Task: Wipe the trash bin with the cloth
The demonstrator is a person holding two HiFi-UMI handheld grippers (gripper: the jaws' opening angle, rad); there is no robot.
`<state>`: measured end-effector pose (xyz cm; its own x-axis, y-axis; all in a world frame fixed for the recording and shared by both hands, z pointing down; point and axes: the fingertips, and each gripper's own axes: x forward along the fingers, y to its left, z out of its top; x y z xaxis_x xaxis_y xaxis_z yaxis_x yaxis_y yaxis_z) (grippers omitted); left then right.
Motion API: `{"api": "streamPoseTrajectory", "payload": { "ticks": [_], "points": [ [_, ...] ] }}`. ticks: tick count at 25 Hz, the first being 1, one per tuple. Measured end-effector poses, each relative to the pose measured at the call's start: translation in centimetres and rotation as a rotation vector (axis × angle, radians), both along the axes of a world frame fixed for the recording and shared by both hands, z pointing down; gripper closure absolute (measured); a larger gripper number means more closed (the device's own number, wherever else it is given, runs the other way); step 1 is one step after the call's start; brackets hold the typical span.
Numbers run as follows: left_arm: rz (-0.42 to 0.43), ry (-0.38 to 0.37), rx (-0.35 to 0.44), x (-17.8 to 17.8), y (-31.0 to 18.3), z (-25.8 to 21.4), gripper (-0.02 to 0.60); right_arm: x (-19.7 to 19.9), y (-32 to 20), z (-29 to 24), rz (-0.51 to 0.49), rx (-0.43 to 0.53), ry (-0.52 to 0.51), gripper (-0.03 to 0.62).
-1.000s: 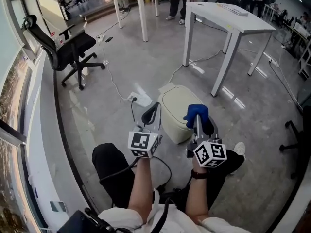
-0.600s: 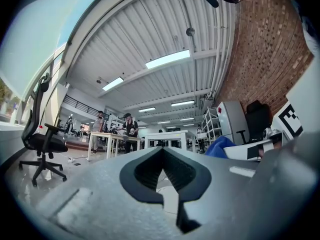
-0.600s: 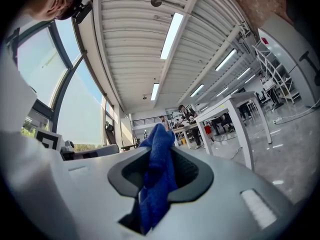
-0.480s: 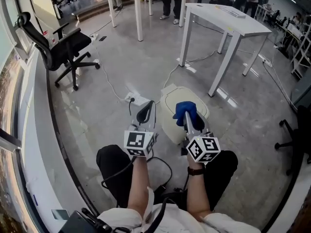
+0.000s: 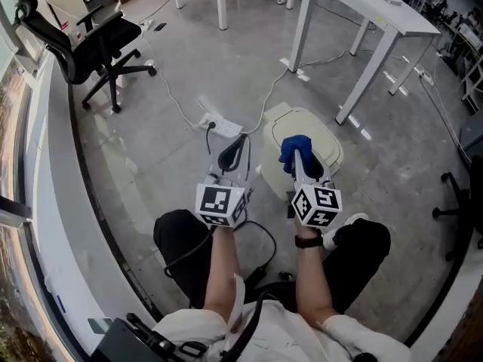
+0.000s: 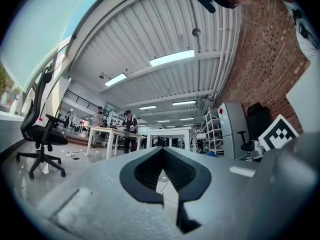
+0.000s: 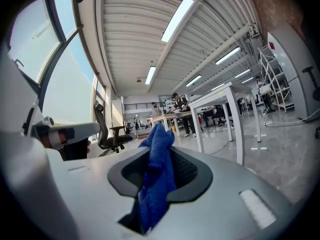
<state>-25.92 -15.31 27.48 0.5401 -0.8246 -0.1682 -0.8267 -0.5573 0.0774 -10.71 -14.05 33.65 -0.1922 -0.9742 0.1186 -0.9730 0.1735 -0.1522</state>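
A cream trash bin [image 5: 323, 140] with a closed lid stands on the concrete floor in front of the person's knees. In the head view my right gripper [image 5: 296, 155] hangs over the bin's near part, shut on a bunched blue cloth [image 5: 293, 145]. In the right gripper view the cloth [image 7: 159, 151] sticks up out of the right gripper [image 7: 158, 176] between its jaws. My left gripper [image 5: 238, 143] hovers just left of the bin, jaws together with nothing in them. The left gripper view shows the left gripper [image 6: 162, 173] and the room beyond, not the bin.
A white power strip [image 5: 215, 124] with cables lies on the floor behind the bin. A white table [image 5: 377, 17] stands behind and to the right, one leg [image 5: 362, 81] close to the bin. A black office chair [image 5: 83, 40] is at far left, beside the window ledge [image 5: 53, 187].
The head view has tilted down. My right gripper has carried the cloth onto the bin's top. The left gripper has kept its place beside the bin.
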Motion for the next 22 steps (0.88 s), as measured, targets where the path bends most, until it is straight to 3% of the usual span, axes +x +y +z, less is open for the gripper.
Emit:
{"api": "streamPoseTrajectory", "payload": {
  "ticks": [5,11,17,19,22],
  "points": [
    [-0.012,0.024,-0.026,-1.7,-1.5,1.5,0.583,-3.6,-3.9,3.8,0.002,-0.062,0.009,0.502],
    [-0.033,0.053,-0.043,-4.5,-2.7,2.8,0.583,-6.9,-9.4,9.0,0.102,-0.118,0.125,0.502],
    [-0.069,-0.018,-0.061,-5.3,-4.3,5.3,0.583,-9.2,-10.7,15.0,0.196,-0.133,0.277,0.505],
    [-0.077,-0.023,-0.079,-5.7,-4.6,6.4,0.583,-9.4,-10.4,17.8,0.228,-0.172,0.290,0.505],
    [-0.092,0.032,-0.136,-6.1,-5.4,7.7,0.583,-8.1,-10.1,23.4,0.270,-0.245,0.243,0.505]
  ]
}}
